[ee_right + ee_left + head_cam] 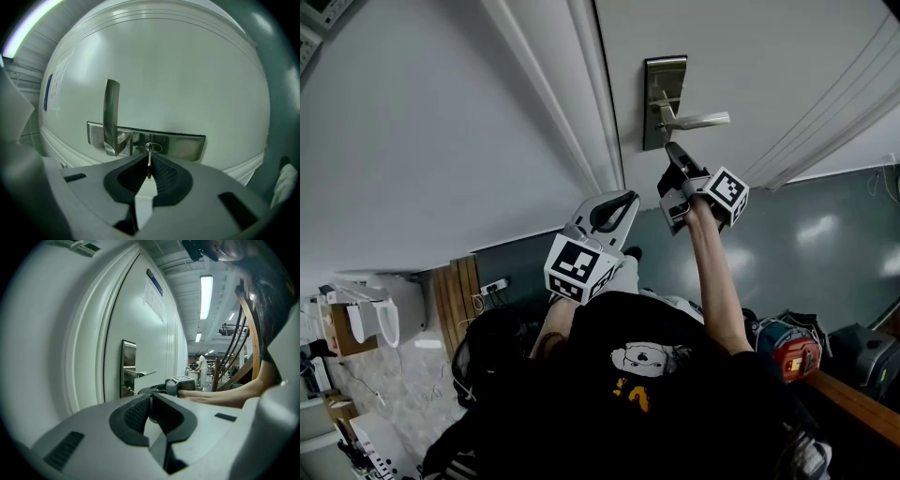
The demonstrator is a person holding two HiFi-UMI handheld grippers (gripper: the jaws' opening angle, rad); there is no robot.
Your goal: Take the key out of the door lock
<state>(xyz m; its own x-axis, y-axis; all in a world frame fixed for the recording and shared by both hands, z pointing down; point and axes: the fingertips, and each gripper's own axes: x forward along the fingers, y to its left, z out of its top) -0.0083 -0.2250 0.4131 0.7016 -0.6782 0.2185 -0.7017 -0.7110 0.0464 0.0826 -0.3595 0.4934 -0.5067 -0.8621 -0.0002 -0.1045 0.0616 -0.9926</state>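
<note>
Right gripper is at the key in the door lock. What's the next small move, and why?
Probably pull the right gripper straight back from the door, without twisting. Its jaws are pinched on the key, which sits in the keyhole of the lock plate, in line with the jaws, so a straight pull should free it.

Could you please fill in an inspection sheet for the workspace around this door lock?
Surface: white door, no damage seen.
Job's things: key in the keyhole of the metal lock plate, next to the lever handle.
Clutter: red and teal object on the floor.
Grippers: right gripper closed on the key; left gripper shut, empty, back from the door.
Cables: thin white cord low on the wall.
Surroundings: ceiling strip light; a person far off.
</note>
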